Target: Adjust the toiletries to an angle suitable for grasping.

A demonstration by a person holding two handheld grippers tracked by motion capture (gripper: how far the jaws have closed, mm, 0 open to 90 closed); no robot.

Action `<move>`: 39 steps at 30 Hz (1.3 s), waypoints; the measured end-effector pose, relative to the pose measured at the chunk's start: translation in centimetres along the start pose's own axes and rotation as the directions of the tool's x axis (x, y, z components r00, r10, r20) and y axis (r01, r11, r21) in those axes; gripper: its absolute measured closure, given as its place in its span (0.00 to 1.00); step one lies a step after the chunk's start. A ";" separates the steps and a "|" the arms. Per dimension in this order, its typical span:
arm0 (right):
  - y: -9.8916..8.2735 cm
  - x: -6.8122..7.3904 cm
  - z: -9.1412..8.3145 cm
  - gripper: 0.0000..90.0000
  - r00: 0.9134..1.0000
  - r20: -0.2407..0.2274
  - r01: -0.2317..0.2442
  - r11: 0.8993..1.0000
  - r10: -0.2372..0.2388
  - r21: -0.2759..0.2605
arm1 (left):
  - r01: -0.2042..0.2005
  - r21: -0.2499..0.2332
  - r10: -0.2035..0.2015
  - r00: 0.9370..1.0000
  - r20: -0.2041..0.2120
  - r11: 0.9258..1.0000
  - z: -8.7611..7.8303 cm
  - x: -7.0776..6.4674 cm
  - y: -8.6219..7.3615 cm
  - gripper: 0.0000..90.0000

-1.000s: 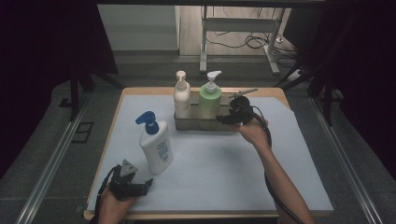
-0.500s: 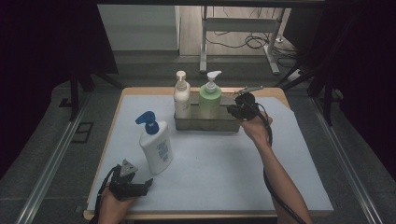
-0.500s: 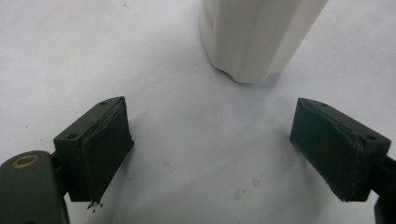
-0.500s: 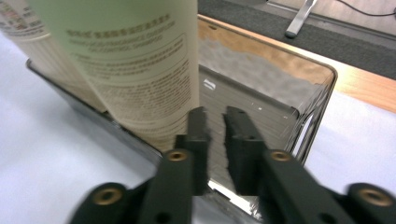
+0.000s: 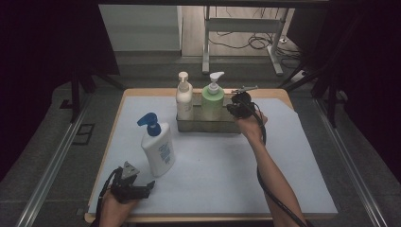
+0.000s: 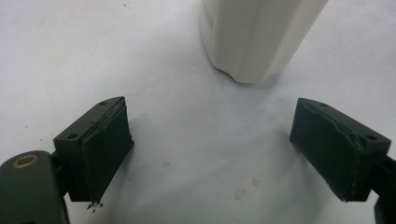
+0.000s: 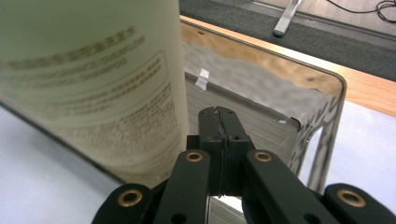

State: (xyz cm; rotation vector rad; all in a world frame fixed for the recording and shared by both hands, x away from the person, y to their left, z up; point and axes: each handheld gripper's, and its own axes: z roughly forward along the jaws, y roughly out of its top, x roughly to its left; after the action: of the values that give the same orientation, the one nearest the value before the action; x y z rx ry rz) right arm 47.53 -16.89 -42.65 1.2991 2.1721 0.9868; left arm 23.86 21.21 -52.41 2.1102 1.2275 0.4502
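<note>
Green bottle stands in metal tray at table's far side, w/ white bottle next to it. Right gripper, jaws pressed together on nothing, sits right beside green bottle. Left gripper spread wide near blue-pump bottle.

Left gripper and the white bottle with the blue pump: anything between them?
Nothing: bare white table cover separates the open left gripper from the bottle, per the left gripper view.
</note>
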 end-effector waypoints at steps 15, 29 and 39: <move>0.2 0.0 2.7 0.99 1.000 -0.003 -0.016 1.000 0.016 0.025 | 0.000 0.000 0.000 1.000 0.000 1.000 0.0 0.0 0.0 0.13; -0.2 0.3 3.3 0.99 0.998 -0.041 -0.045 0.998 0.046 0.038 | 0.001 -0.001 -0.001 1.000 0.000 1.000 0.0 0.0 0.0 0.13; -0.2 1.4 3.7 1.00 0.998 -0.054 -0.036 0.998 0.039 0.046 | 0.001 -0.001 -0.001 1.000 0.000 1.000 0.0 0.0 0.0 0.13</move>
State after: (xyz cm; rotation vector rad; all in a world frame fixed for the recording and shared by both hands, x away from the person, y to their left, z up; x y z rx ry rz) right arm 49.19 -14.42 -45.26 1.3530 2.2311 1.0046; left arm 23.86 21.20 -52.42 2.1086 1.2284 0.4505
